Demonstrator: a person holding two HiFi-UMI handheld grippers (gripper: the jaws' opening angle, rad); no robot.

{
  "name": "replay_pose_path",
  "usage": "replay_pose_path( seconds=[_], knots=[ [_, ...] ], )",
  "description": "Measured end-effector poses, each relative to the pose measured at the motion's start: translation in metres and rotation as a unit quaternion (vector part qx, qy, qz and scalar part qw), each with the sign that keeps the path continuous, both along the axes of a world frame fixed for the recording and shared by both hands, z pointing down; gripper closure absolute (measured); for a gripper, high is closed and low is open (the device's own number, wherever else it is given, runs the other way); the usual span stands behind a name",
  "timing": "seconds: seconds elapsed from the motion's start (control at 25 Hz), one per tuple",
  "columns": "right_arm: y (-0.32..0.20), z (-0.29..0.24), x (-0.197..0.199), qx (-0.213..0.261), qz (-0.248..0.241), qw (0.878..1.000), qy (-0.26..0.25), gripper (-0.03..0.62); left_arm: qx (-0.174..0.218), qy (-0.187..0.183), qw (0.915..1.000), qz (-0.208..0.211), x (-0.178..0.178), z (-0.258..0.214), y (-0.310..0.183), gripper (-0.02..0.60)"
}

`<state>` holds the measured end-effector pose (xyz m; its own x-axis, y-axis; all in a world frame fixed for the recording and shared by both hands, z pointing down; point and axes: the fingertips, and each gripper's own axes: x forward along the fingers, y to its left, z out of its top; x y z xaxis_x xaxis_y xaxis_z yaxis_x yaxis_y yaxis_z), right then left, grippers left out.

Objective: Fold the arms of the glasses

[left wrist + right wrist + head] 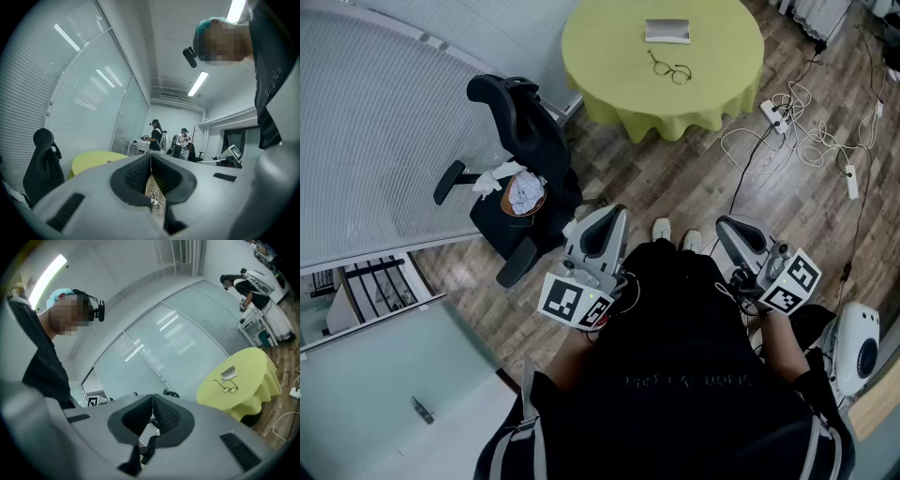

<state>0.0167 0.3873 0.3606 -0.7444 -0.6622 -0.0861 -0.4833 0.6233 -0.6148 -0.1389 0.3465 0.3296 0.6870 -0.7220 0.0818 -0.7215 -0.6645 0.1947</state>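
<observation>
While the round yellow table (pixel 609 47) stands well ahead, only the left gripper view shows two people (pixel 155 136) beyond it. Left of the table, a black chair (pixel 520 112) carries a brown bowl (pixel 514 212) of crumpled cloth (pixel 525 190). The left gripper (pixel 614 214) and right gripper (pixel 733 230) are empty, jaws pressed together. On the table lie a grey case (pixel 667 31) and the glasses (pixel 671 69), arms unfolded.
</observation>
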Motion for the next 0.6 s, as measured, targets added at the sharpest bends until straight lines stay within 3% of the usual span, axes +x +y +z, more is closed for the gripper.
replay_pose_path(
  seconds=[0.2,0.36,0.6],
  knots=[
    [0.012,-0.007,0.007,0.02,0.024,0.999,0.031,0.563,0.022,-0.01,0.9994,0.026,0.019,-0.004,0.007,0.563],
    [0.015,-0.018,0.011,0.066,0.039,0.995,0.071,0.563,0.059,-0.03,0.9965,0.051,0.037,-0.015,0.011,0.563],
    [0.022,-0.033,0.01,0.124,0.027,0.987,0.103,0.563,0.066,-0.051,0.9956,0.042,0.048,-0.016,0.018,0.563]
  ],
)
